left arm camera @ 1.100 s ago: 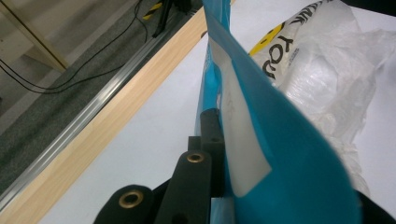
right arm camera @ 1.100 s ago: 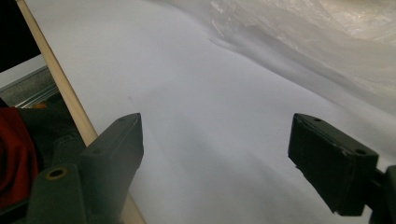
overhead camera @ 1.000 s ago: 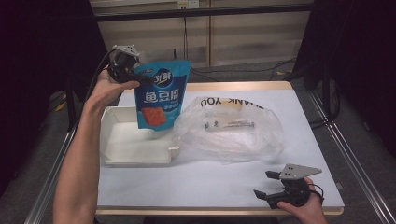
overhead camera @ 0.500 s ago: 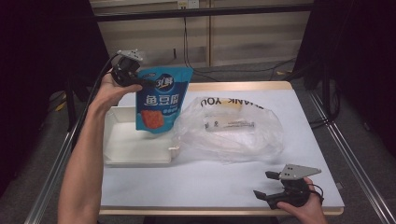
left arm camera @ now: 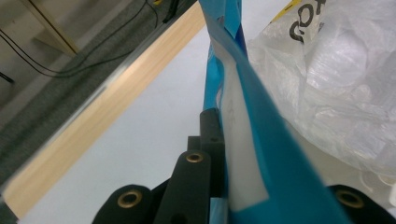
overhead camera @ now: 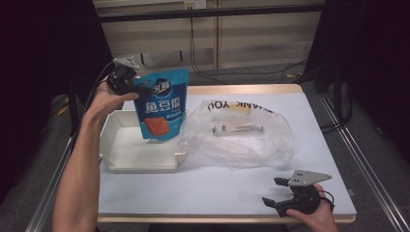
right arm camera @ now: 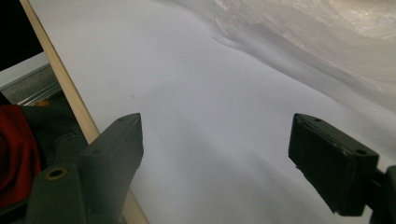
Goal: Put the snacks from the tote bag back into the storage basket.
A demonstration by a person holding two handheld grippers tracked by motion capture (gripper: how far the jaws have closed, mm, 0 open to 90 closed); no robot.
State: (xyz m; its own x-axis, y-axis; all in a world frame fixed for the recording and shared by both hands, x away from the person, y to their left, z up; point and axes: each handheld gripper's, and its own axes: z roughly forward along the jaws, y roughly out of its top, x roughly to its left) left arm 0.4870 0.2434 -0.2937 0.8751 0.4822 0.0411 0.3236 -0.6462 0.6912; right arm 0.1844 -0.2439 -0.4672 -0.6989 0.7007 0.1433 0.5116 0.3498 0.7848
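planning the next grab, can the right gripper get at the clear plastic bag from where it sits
Probably yes. The right gripper rests open at the table's near edge, and bare white table lies between it and the clear plastic bag.

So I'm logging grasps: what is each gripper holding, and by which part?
The left gripper is shut on the blue snack pouch, pinching its top corner. The right gripper stands open, holding nothing.
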